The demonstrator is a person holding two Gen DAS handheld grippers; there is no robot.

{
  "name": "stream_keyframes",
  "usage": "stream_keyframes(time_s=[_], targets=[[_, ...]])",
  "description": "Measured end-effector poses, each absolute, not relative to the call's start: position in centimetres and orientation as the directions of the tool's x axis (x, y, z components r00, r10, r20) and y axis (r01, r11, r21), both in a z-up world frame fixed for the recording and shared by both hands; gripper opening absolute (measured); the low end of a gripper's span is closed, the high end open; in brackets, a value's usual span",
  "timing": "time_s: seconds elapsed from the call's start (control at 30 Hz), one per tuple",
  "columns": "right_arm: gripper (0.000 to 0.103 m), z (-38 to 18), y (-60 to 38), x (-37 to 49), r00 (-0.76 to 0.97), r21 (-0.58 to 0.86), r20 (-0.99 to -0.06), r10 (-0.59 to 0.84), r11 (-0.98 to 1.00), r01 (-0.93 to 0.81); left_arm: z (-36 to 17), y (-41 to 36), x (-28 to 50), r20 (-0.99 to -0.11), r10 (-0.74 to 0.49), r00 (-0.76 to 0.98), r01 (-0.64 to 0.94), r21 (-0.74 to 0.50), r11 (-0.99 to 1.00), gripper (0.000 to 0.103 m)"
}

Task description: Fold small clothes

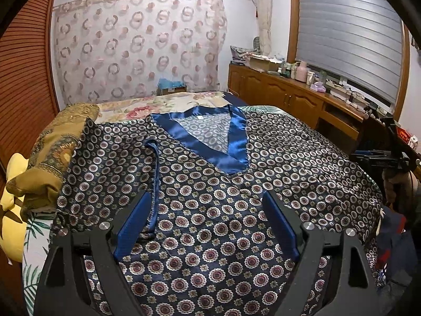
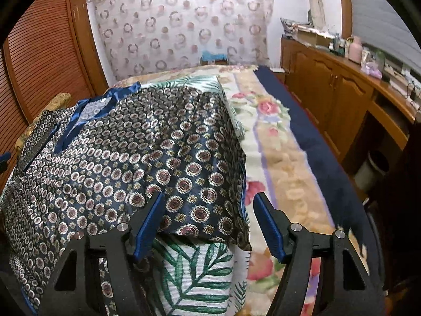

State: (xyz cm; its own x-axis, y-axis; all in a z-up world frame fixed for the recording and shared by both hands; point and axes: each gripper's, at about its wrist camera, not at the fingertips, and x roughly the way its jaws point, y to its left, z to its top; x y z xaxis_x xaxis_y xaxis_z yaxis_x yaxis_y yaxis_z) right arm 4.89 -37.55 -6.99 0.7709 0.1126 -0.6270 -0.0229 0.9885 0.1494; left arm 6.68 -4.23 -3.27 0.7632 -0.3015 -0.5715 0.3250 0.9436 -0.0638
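Satin in navy, printed with medallions and trimmed in blue at the V-neck, is seen spread face-up as a pyjama top across the bed, its left sleeve already folded inward beside a gold patterned pillow. The left gripper is held above the chest panel, jaws apart, nothing pinched. Further right, the right gripper is poised over the garment's right edge, its 2 jaws apart astride the corner, unclamped. The side fold appears under way; next, that edge must be pinched and carried inward.
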Motion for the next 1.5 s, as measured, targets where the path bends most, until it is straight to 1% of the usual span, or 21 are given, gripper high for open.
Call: stream_keyframes(time_s=[0.03, 0.23, 0.33, 0.4, 0.53, 0.63, 0.67, 0.7, 0.8, 0.87, 1.0, 1.13, 1.2, 1.33, 1.5], targets=[[0.068, -7.1, -37.6, 4.9, 0.766, 0.158, -0.631, 0.122, 0.987, -0.027, -3.3, -4.3, 6.6, -0.574, -0.303, 0.761, 0.327, -0.064, 0.943, 0.087], [0.055, -7.4, -38.8, 6.2, 0.749, 0.200, -0.643, 0.160, 0.979, -0.038, -3.9, -4.8, 6.5, -0.585, -0.312, 0.748, 0.334, -0.074, 0.940, 0.087], [0.047, -6.9, -39.6, 6.4, 0.748, 0.212, -0.639, 0.178, 0.976, -0.051, -4.2, -4.9, 6.5, -0.593, -0.316, 0.741, 0.337, -0.078, 0.938, 0.087], [0.039, -7.0, -39.7, 6.7, 0.746, 0.215, -0.637, 0.193, 0.974, -0.068, -4.4, -5.0, 6.6, -0.597, -0.315, 0.738, 0.338, -0.077, 0.938, 0.087], [0.035, -8.2, -40.2, 7.0, 0.751, 0.172, -0.640, 0.164, 0.983, -0.068, -4.9, -5.2, 6.7, -0.611, -0.313, 0.727, 0.335, -0.082, 0.939, 0.087], [0.026, -8.5, -39.9, 7.0, 0.756, 0.137, -0.641, 0.135, 0.989, -0.061, -5.3, -5.4, 6.9, -0.621, -0.310, 0.720, 0.336, -0.079, 0.939, 0.087], [0.021, -8.4, -40.0, 6.9, 0.758, 0.123, -0.641, 0.122, 0.991, -0.056, -5.4, -5.3, 6.9, -0.623, -0.308, 0.719, 0.334, -0.079, 0.939, 0.087], [0.013, -8.4, -39.9, 6.9, 0.759, 0.108, -0.642, 0.109, 0.993, -0.051, -5.6, -5.3, 7.0, -0.627, -0.307, 0.716, 0.333, -0.080, 0.940, 0.087], [0.006, -8.0, -39.6, 6.6, 0.759, 0.066, -0.646, 0.081, 0.997, -0.050, -5.9, -5.3, 7.2, -0.635, -0.304, 0.710, 0.329, -0.083, 0.941, 0.087], [0.004, -7.8, -39.2, 6.4, 0.764, 0.057, -0.640, 0.083, 0.997, -0.061, -6.2, -5.2, 7.3, -0.640, -0.303, 0.706, 0.326, -0.085, 0.941, 0.087], [0.003, -6.4, -37.9, 6.0, 0.795, 0.056, -0.600, 0.095, 0.995, -0.077, -6.3, -5.2, 7.4, -0.642, -0.301, 0.705, 0.326, -0.083, 0.942, 0.087], [0.003, -4.2, -35.7, 5.2, 0.836, 0.072, -0.527, 0.153, 0.988, -0.136, -6.4, -5.3, 7.3, -0.645, -0.299, 0.703, 0.325, -0.082, 0.942, 0.087], [0.003, -3.4, -33.7, 5.0, 0.839, 0.057, -0.509, 0.190, 0.981, -0.187, -6.4, -5.3, 7.4, -0.646, -0.300, 0.702, 0.328, -0.082, 0.941, 0.087], [0.003, -3.7, -30.5, 5.1, 0.817, 0.037, -0.526, 0.238, 0.966, -0.258, -6.4, -5.3, 7.4, -0.645, -0.300, 0.703, 0.328, -0.080, 0.941, 0.087], [0.003, -5.6, -28.6, 5.8, 0.769, 0.063, -0.575, 0.279, 0.952, -0.299, -6.4, -5.3, 7.4, -0.645, -0.300, 0.703, 0.328, -0.081, 0.941, 0.087]])
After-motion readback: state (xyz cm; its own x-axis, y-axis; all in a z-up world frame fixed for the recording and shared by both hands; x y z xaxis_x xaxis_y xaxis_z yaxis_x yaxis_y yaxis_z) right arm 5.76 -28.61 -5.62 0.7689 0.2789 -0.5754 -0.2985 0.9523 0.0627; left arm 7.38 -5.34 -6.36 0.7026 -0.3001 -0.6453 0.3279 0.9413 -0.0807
